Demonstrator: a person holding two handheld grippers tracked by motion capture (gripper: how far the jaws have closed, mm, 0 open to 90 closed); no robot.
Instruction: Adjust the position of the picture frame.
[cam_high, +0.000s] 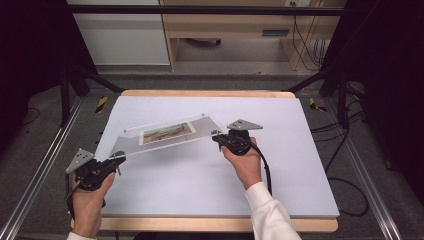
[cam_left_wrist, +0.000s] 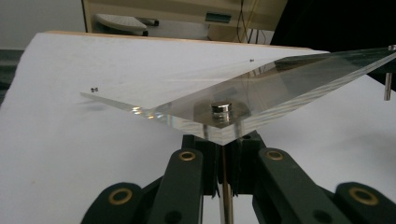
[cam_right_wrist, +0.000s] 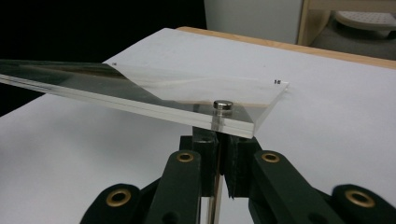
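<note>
A clear acrylic photo frame (cam_high: 165, 134) with a landscape picture (cam_high: 166, 133) inside is held tilted over the pale table mat (cam_high: 200, 185). Its far edge is near the mat and its near edge is raised. My left gripper (cam_high: 117, 159) is shut on a metal pin (cam_left_wrist: 226, 196) under the frame's near-left corner, where a round metal cap (cam_left_wrist: 220, 107) sits on top. My right gripper (cam_high: 217, 136) is shut on the pin (cam_right_wrist: 215, 186) under the near-right corner, below another cap (cam_right_wrist: 222, 105). The acrylic plate (cam_right_wrist: 140, 88) stretches away to the left in the right gripper view.
The mat lies on a wooden table (cam_high: 210, 224) with metal rails (cam_high: 40, 170) along both sides. Cables (cam_high: 345, 190) trail on the floor at the right. A white cabinet (cam_high: 125, 35) and wooden furniture (cam_high: 230, 25) stand beyond the far edge.
</note>
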